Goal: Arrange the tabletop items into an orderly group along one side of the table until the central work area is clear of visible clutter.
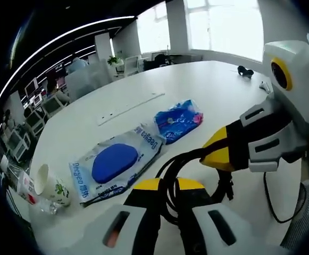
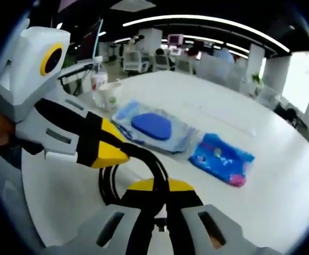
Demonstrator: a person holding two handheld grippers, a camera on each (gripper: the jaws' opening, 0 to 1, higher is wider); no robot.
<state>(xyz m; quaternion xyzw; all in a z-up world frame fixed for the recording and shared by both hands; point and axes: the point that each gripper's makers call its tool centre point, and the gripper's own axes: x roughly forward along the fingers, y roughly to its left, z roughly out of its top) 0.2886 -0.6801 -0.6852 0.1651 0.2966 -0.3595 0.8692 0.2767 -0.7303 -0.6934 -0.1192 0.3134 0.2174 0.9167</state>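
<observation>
A coiled black cable (image 1: 182, 156) hangs over the white table (image 1: 213, 90), held from both ends. My left gripper (image 1: 167, 185) is shut on its loops, and my right gripper (image 1: 218, 153) comes in from the right, shut on the same cable. In the right gripper view my right gripper (image 2: 155, 186) clamps the cable (image 2: 153, 159), with the left gripper (image 2: 111, 150) at the left. Beyond lie a flat wipes pack with a blue oval lid (image 1: 114, 164) (image 2: 151, 127) and a small blue packet (image 1: 178, 119) (image 2: 222, 158).
A paper cup (image 1: 50, 186) (image 2: 107, 95) and a plastic bottle (image 1: 22, 186) (image 2: 97, 79) stand at the table's edge. A long white strip (image 1: 130, 109) lies past the packs. A small black item (image 1: 244, 70) sits at the far side. Desks and chairs stand behind.
</observation>
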